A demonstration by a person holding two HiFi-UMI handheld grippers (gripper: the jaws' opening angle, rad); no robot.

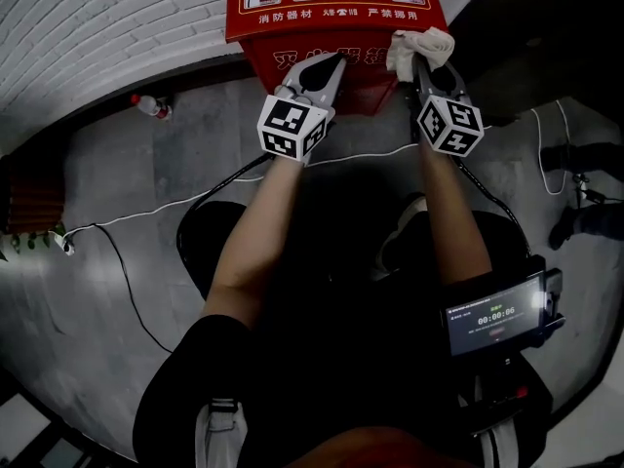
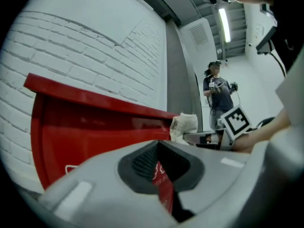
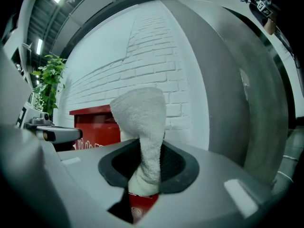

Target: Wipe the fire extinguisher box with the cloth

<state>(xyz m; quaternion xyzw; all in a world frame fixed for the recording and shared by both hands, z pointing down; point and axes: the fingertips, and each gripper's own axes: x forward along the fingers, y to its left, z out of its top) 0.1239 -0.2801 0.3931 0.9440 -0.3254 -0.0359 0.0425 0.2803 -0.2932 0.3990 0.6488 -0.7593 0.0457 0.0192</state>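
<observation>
The red fire extinguisher box (image 1: 331, 13) stands on the floor against a white brick wall, with instruction pictures on its top. My right gripper (image 1: 421, 64) is shut on a white cloth (image 1: 421, 45) at the box's right top corner. The cloth (image 3: 141, 113) sticks up out of the jaws, and the box (image 3: 95, 122) lies to the left behind it. My left gripper (image 1: 334, 63) is shut, its tips at the box's front face near the top. In the left gripper view the box (image 2: 95, 122) fills the left and the cloth (image 2: 184, 126) shows past its edge.
A plastic bottle (image 1: 151, 105) lies on the grey floor left of the box. A white cable (image 1: 146, 213) runs across the floor. A potted plant (image 3: 47, 80) stands to the left, and a grey pillar (image 3: 223, 80) is at the right. Another person (image 2: 218, 91) stands further off.
</observation>
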